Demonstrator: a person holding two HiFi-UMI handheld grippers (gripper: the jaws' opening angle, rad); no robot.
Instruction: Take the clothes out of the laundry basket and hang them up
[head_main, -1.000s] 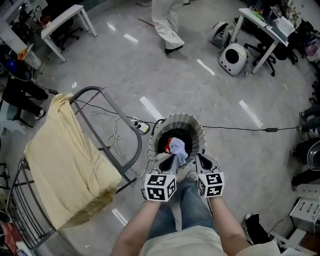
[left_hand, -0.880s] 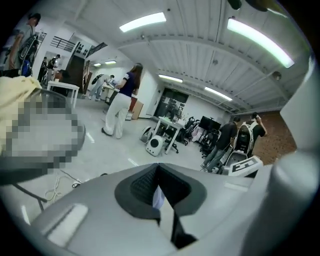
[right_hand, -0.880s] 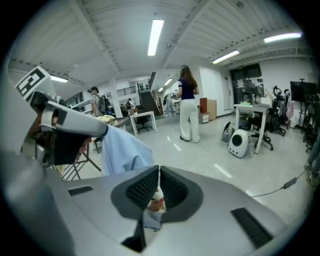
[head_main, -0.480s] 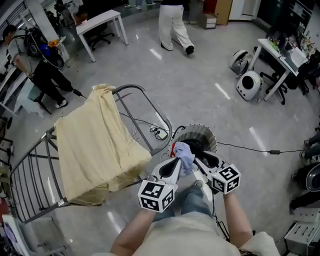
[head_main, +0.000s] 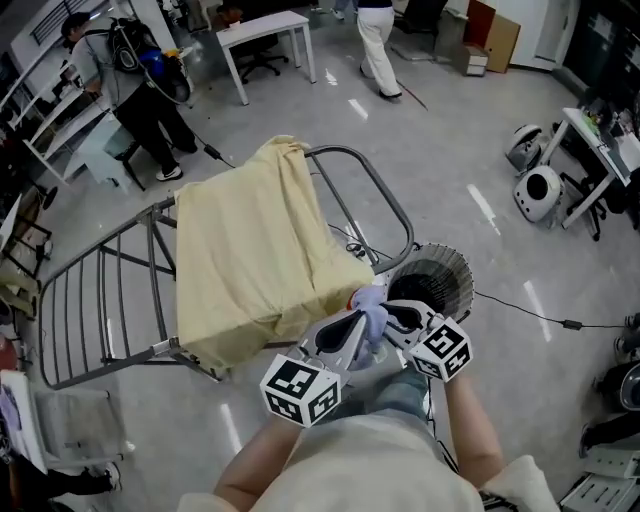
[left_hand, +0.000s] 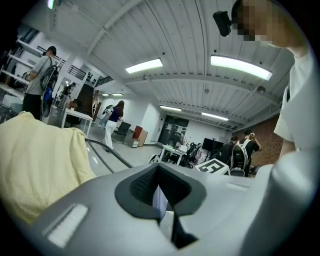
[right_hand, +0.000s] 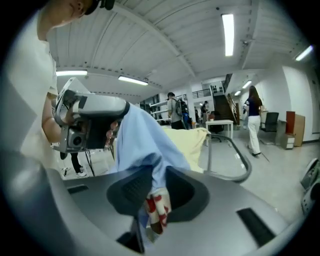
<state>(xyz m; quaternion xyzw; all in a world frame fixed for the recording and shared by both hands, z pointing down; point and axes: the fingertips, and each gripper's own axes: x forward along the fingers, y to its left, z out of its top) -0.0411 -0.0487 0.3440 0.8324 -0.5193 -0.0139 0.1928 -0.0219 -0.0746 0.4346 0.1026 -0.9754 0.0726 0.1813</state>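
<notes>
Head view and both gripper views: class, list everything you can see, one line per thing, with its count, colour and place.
Drying rack: one, grey metal, on the floor left of centre.
Cloth: one, pale yellow, draped over the rack.
Laundry basket: one, grey and slatted, on the floor right of the rack.
Garment: one, light blue, between the two tools; red-and-white fabric shows at the right tool.
Table: one, white, far side.
Cable: one, black, on the floor at right.
Bystanders: two, at the far edge.
Left tool: one, grey, shut on the garment.
Right tool: one, grey, jaws just been opening, garment between them.
</notes>
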